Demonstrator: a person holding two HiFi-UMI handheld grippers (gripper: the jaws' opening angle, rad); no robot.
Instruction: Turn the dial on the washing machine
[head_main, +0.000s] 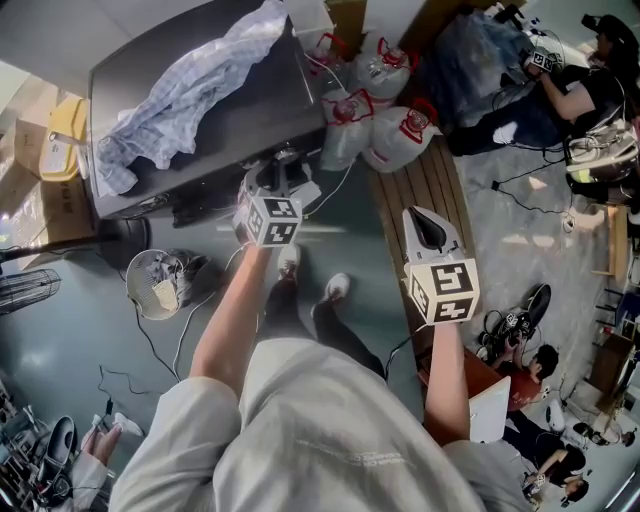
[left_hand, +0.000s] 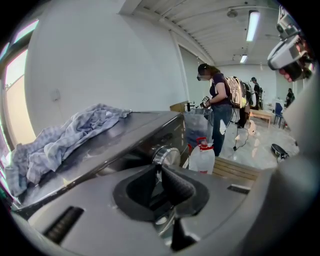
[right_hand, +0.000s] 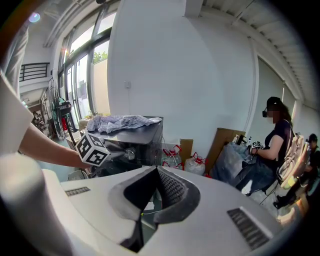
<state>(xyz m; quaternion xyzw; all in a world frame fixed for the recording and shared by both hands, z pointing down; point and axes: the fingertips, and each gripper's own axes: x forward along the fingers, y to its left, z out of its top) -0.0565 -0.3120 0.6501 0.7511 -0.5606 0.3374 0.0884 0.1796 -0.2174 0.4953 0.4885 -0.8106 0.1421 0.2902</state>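
Dial (left_hand: 168, 156) just beyond left tool (left_hand: 158, 168).

A cloth (head_main: 190, 92) lies on the washing machine (head_main: 252, 112); jugs (head_main: 380, 128) stand just to its right.

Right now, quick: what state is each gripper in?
Left gripper: shut, empty, tips close to the dial.
Right gripper: shut, empty, held away from the washing machine.
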